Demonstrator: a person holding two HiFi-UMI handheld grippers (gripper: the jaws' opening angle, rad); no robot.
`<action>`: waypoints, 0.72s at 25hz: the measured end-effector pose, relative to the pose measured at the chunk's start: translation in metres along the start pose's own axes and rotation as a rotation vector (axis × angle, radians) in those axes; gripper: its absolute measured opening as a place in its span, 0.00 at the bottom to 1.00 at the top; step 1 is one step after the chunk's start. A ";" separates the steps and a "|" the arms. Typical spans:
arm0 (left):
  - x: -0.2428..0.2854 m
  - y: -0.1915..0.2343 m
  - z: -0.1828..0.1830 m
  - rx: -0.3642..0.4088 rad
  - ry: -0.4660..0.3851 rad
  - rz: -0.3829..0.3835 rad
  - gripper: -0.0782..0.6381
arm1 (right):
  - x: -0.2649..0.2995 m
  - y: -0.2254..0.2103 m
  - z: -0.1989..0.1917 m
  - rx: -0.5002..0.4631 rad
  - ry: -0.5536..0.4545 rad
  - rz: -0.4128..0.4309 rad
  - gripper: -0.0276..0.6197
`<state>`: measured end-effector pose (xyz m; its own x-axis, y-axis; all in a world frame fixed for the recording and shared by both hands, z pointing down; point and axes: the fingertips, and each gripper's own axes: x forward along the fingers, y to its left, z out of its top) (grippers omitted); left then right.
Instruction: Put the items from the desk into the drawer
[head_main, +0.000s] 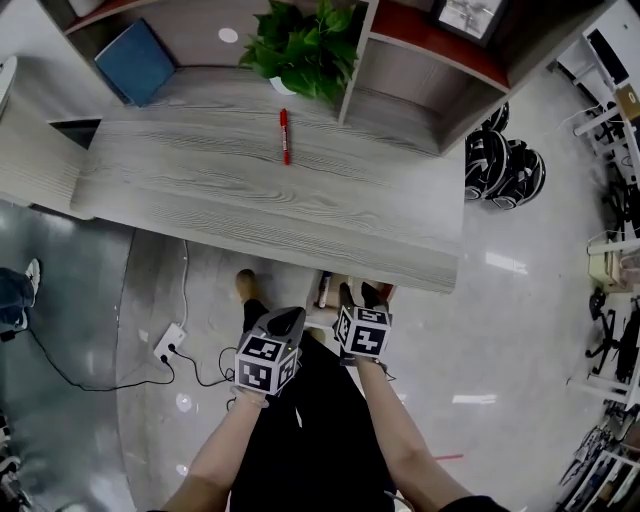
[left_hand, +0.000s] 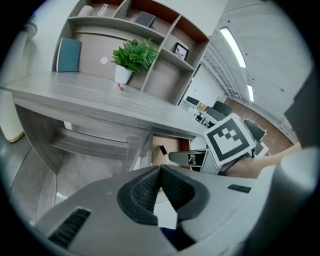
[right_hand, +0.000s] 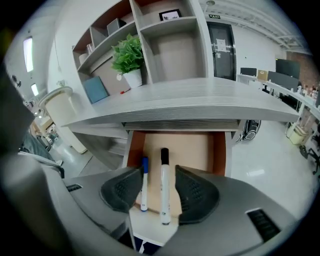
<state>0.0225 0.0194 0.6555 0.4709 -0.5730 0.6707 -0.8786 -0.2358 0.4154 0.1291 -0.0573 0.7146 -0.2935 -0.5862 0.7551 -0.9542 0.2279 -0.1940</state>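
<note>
Head view: the red marker (head_main: 285, 136) lies alone on the counter (head_main: 200, 200), near the plant (head_main: 305, 45). The left gripper (head_main: 288, 320) and right gripper (head_main: 367, 293) are both held low, just past the counter's near edge and well apart from the red marker.

Left gripper view: its fingers (left_hand: 142, 192) are closed tip to tip with nothing between them. Beyond them, the drawer (left_hand: 172, 147) stands open under the counter.

Right gripper view: its fingers (right_hand: 195, 192) stand apart over the open drawer. The black marker (right_hand: 164, 185) runs between them, but the pads are clear of it on both sides. It seems to lie in the drawer, just beside the blue marker (right_hand: 144, 182).

The step in hand looks like letting go of the black marker, so two markers are stowed and one item remains. The next move probably calls for lifting a gripper out of the drawer, carrying it up over the counter's edge to the red marker, and setting its fingers across the marker's thin barrel.
</note>
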 end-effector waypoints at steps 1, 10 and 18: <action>-0.001 0.001 0.000 -0.002 -0.002 0.001 0.14 | 0.000 0.001 -0.001 0.002 0.003 0.008 0.37; -0.004 0.001 0.005 0.001 -0.015 0.001 0.14 | -0.008 0.009 -0.013 0.040 0.025 0.038 0.38; -0.011 -0.016 0.019 -0.020 -0.061 -0.061 0.14 | -0.031 0.025 -0.001 0.103 -0.032 0.117 0.38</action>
<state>0.0298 0.0150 0.6298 0.5176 -0.6046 0.6054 -0.8461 -0.2566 0.4672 0.1145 -0.0332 0.6869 -0.4030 -0.5854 0.7035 -0.9139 0.2162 -0.3436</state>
